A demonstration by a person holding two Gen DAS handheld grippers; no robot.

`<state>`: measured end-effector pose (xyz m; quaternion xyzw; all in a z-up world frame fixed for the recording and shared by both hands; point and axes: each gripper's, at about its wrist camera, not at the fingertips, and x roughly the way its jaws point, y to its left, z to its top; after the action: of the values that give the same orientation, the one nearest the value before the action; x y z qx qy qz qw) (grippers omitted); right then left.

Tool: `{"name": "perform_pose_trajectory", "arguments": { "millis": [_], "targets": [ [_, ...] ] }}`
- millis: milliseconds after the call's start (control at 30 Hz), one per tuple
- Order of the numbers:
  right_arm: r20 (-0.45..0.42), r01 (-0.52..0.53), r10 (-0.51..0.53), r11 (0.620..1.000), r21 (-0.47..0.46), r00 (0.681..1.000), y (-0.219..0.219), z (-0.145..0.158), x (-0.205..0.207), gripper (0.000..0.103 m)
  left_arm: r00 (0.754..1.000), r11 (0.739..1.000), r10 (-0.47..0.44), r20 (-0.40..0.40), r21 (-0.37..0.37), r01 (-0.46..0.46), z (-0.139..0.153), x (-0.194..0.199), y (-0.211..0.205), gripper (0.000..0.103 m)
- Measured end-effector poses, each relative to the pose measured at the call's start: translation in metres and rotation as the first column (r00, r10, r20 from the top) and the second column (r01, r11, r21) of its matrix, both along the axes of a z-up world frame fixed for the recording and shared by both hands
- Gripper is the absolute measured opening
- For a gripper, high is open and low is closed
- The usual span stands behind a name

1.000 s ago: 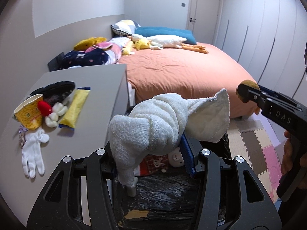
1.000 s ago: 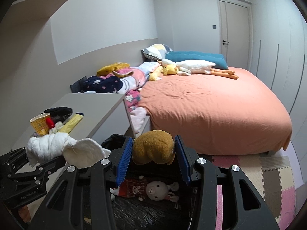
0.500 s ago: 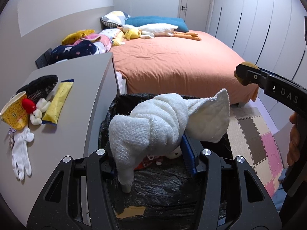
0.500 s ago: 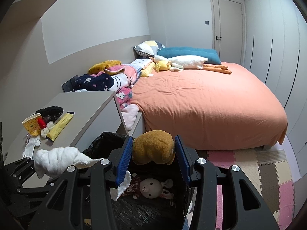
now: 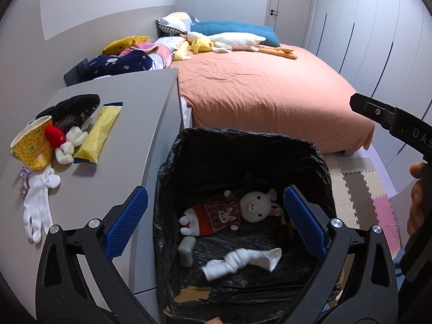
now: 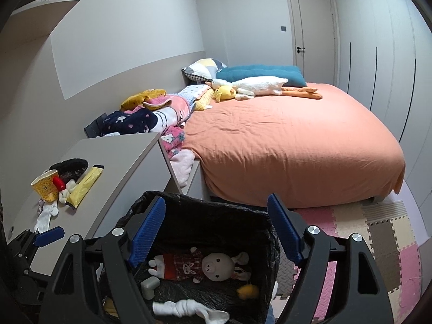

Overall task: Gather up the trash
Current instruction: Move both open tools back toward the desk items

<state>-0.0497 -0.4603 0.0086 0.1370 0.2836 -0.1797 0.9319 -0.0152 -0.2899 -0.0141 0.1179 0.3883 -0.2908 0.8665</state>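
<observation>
A black-lined trash bin [image 5: 189, 145] stands between the grey desk and the bed; it also shows in the right wrist view [image 6: 205, 210]. Inside lie a pig plush [image 5: 229, 212], a white knotted towel [image 5: 240, 262], a grey block [image 5: 186, 249] and a blurred brown-yellow lump [image 6: 247, 291]. My left gripper [image 5: 214, 218] is open and empty above the bin. My right gripper [image 6: 214, 228] is open and empty above the bin too. On the desk lie a yellow paper cup [image 5: 32, 143], a yellow packet [image 5: 100, 132], a white glove [image 5: 37, 202], a black slipper [image 5: 73, 110] and a red-and-white toy [image 5: 63, 141].
The grey desk [image 5: 140, 113] is left of the bin. The bed with an orange cover [image 5: 264, 91] is behind it, with plush toys and pillows at its head. Foam floor mats [image 6: 372, 240] lie to the right. Wardrobe doors line the right wall.
Both grippers opened. The white towel dropped from the left gripper and the brown lump from the right gripper into the bin.
</observation>
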Motion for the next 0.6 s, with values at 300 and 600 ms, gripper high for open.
{"name": "perform_pose_trajectory", "arguments": {
  "millis": [300, 600],
  "targets": [
    [-0.016, -0.029, 0.029, 1.000, -0.002, 0.999, 0.009, -0.005, 0.009, 0.078, 1.000, 1.000, 0.016, 0.002, 0.014, -0.016, -0.003, 0.004, 0.006, 0.097],
    [-0.030, -0.057, 0.057, 0.998, 0.008, 0.998, 0.019, -0.009, 0.028, 0.078, 0.999, 0.998, 0.054, 0.004, 0.027, -0.054, -0.002, 0.015, 0.021, 0.097]
  ]
}}
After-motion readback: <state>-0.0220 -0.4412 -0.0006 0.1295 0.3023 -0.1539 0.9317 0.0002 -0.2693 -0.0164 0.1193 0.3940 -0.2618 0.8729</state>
